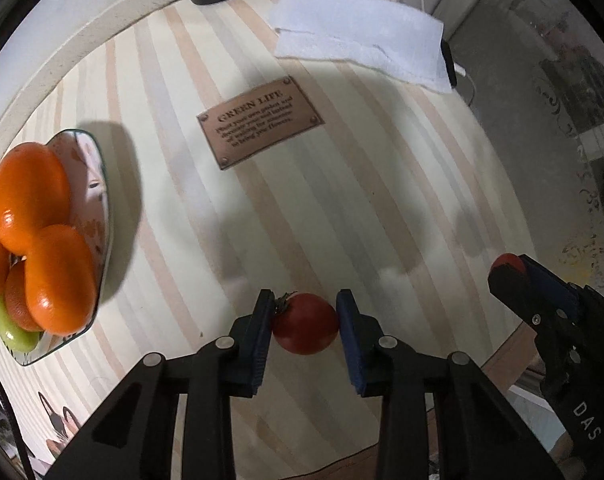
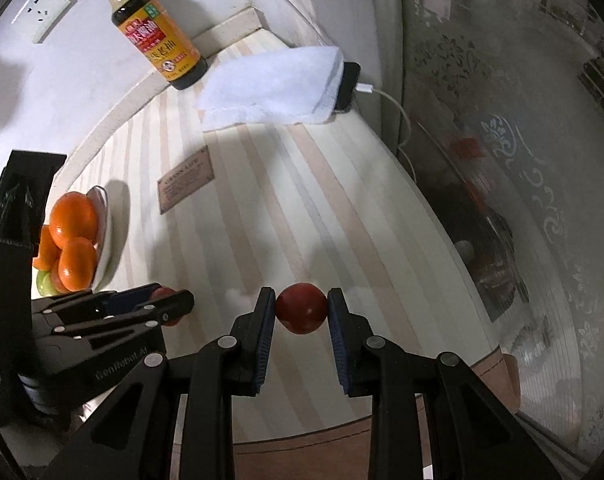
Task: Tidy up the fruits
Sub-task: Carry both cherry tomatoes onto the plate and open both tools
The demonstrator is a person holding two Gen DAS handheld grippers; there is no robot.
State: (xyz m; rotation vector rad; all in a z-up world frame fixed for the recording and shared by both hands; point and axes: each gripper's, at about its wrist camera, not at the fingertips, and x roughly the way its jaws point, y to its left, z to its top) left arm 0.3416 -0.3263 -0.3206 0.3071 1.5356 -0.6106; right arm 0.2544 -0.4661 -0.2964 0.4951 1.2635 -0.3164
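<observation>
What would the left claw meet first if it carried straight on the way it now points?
The striped tabletop, most likely. The left claw points steeply down and is shut on a red tomato, so the tomato would probably press onto the table first. How far above the surface it hangs is unclear.

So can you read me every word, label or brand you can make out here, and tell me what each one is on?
"GREEN LIFE": heading of the brown plaque on the striped tabletop; its smaller lines are too blurred.
"DAS": body of the right tongs.
"GenRobot.AI": body of the left tongs.
Sauce bottle label: characters too small to read.
</observation>
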